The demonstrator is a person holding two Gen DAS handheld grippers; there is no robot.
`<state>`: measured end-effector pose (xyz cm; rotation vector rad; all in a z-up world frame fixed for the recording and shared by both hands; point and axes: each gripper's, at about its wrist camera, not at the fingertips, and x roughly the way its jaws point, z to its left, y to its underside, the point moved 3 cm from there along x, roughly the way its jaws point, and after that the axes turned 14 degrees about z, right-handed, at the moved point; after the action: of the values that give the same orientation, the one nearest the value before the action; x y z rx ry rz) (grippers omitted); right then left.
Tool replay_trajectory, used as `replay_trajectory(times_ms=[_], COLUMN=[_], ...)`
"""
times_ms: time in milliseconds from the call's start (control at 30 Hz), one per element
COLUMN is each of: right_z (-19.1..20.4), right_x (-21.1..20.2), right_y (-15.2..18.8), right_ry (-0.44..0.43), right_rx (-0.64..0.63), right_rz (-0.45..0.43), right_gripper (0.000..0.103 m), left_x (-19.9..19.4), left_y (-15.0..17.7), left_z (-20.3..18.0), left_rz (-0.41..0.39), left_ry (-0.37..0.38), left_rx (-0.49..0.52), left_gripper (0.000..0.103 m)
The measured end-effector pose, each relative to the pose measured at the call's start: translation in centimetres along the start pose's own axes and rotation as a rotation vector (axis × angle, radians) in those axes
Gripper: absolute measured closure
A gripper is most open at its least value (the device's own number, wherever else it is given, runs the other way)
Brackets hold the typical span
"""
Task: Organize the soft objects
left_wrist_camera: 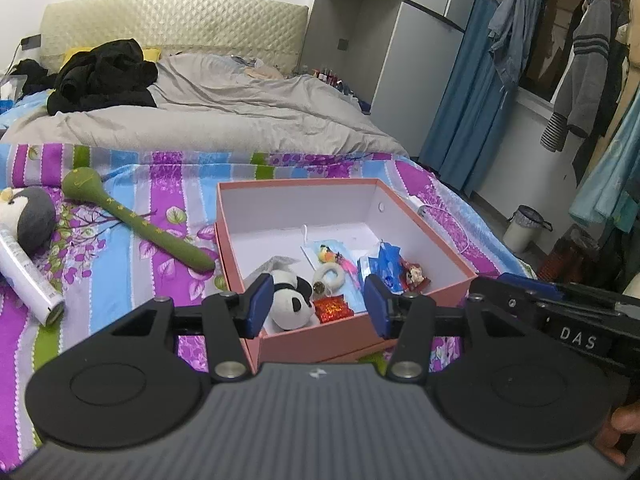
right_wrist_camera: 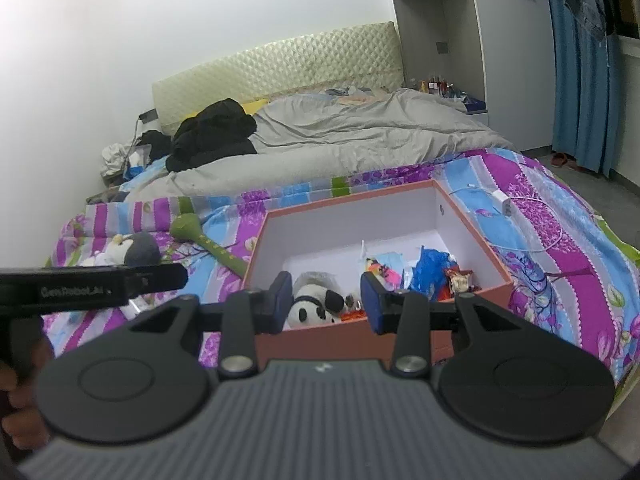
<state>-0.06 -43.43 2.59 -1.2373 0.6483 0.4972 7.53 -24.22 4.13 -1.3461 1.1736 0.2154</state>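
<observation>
item: pink box (left_wrist_camera: 240,240), open, on the striped bedsheet (left_wrist_camera: 120,264), directly ahead of both tongs.
contents, stowed: panda plush (left_wrist_camera: 290,300) in the near corner, just beyond the left tongs (left_wrist_camera: 318,306); white ring toy (left_wrist_camera: 330,276), red foil packet (left_wrist_camera: 333,309), blue wrapper (left_wrist_camera: 386,264) and small bright trinkets beside it. far half of the box is bare.
outstanding, on the bed to the left of the left tongs: grey-and-white penguin plush (left_wrist_camera: 30,220); green long-handled soft toy (left_wrist_camera: 132,224), its tip near the box wall; white tube (left_wrist_camera: 28,276), maybe not a soft item.
progress, judged: more than half done; two plush pieces left to box.
left tongs: wide apart, holding nothing.
right tongs (right_wrist_camera: 326,304): wide apart, holding nothing, just short of the box's near wall.
writing: "das" on the right tool's body; "gen.robot.ai", blurred, uncertain, on the left tool's body. tube print unreadable.
</observation>
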Motion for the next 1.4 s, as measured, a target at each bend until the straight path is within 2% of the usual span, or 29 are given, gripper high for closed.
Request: replay_trajectory(times_ms=[333,400,467,533,567,667,867,1400], right_z=[0.1,0.1,0.1,0.0,-0.1,-0.4,-0.8,-0.6], right_x=[0.2,0.4,0.6,0.6,0.6,0.9,1.1,1.7], right_y=[1.1,1.2,1.2,1.2,1.2,1.1,1.2,1.5], right_ry=[0.017,0.033,0.043,0.056,0.066,0.106,0.115,0.116], right_rx=[0.004,-0.004,-0.006,-0.004,-0.005,-0.008,0.001,0.0], right_rz=[0.009,0.013,0.014,-0.005,-0.015,-0.01,-0.004,0.009], right_gripper=[0.062,0.061,0.047,0.019,0.017,0.018,0.018,0.018], left_x=[0.2,0.3,0.5,0.7,0.8,0.6,0.7,1.2], left_y=[1.3,1.3,1.3,1.3,1.3,1.2,0.8,0.7], left_z=[0.2,0.3,0.5,0.7,0.7,0.7,1.3,1.7], left_rz=[0.003,0.005,0.011,0.02,0.022,-0.002,-0.006,0.028], left_ry=[0.001,0.005,0.004,0.005,0.006,-0.003,0.001,-0.052], left_rx=[0.0,-0.001,-0.005,-0.007,-0.006,0.0,-0.04,-0.046], left_gripper=[0.047,0.044,0.025,0.014,0.011,0.001,0.0,0.0])
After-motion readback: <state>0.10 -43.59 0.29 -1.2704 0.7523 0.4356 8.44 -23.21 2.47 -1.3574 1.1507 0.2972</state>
